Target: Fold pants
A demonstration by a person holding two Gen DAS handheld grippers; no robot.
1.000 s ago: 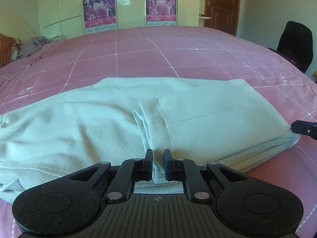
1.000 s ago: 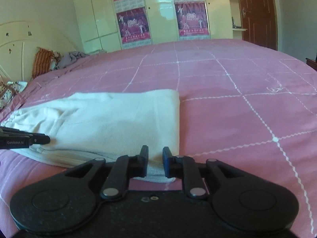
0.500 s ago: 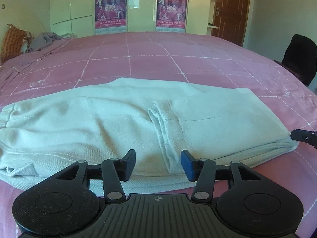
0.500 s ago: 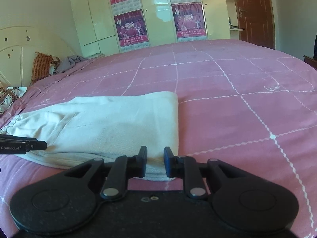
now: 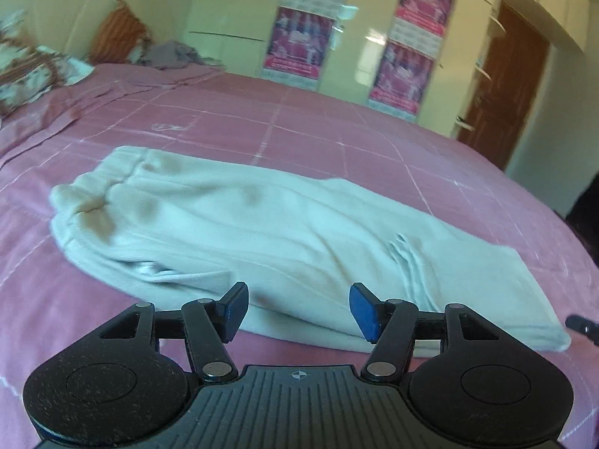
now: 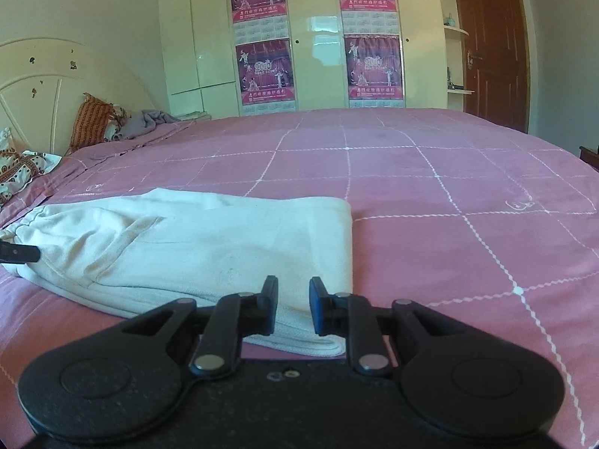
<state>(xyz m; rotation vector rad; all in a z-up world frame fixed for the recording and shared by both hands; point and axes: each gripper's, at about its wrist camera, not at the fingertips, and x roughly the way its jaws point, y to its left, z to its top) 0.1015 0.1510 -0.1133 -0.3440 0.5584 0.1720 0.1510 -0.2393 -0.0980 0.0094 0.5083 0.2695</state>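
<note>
Pale, cream pants (image 5: 299, 224) lie folded lengthwise on the pink checked bed (image 5: 337, 131), waistband at the left. My left gripper (image 5: 298, 308) hovers at their near edge; its jaws are opening, and the cloth lies beyond the pads, untouched. In the right wrist view the pants (image 6: 206, 239) end in a folded corner. My right gripper (image 6: 293, 307) stands narrow, with that corner's thick edge filling the gap between its pads. The right gripper's tip (image 5: 582, 327) shows at the pants' right end, and the left gripper's tip (image 6: 18, 252) near the waistband.
Pillows (image 6: 90, 123) and a grey garment (image 6: 146, 121) sit by the headboard at the left. Behind the bed (image 6: 430, 187) stand a wardrobe with posters (image 6: 262, 71) and a brown door (image 6: 490, 45). A dark shape (image 5: 587, 205) stands off the bed's right side.
My left gripper opened, let go of the middle fold and swung left along the pants, tilting; the waistband has come into its view. The right gripper kept still.
</note>
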